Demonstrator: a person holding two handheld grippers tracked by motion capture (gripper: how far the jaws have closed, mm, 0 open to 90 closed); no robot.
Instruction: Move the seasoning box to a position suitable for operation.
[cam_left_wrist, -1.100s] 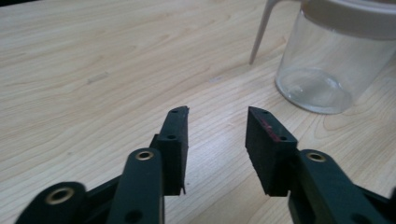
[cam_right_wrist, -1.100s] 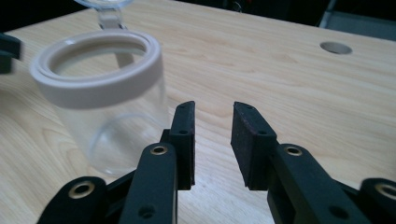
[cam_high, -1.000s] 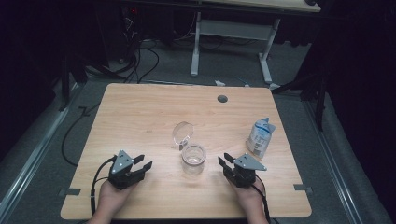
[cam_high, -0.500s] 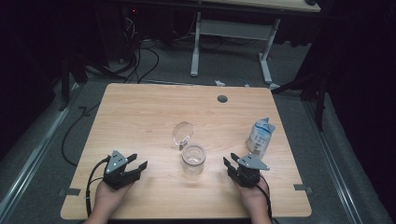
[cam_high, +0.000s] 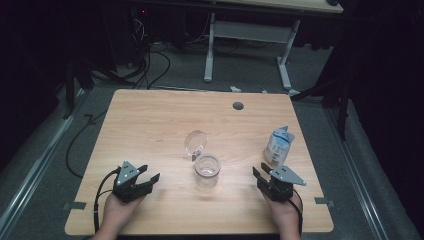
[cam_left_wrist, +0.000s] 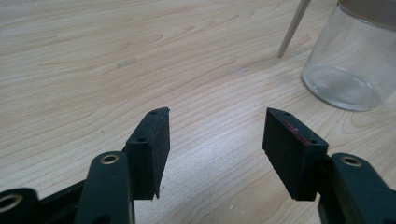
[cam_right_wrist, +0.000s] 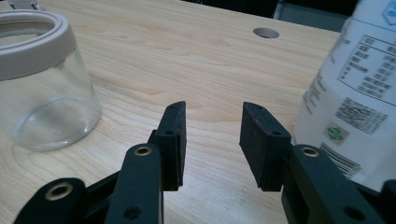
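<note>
Two claws, left claw (cam_high: 148, 176) and right claw (cam_high: 258, 174), spread, empty; bottle (cam_high: 278, 146) label print unreadable.

High view looking down over worktop (cam_high: 150, 120); claw-mounted views skimming it closely, both sharing the jar (cam_high: 207, 166) beyond their claws.

A clear glass jar (cam_high: 207, 169) stands upright and open at the worktop's centre, its round hinged lid (cam_high: 196, 142) tipped back on the far side. A white labelled pouch (cam_high: 278, 146) stands upright at right.
</note>
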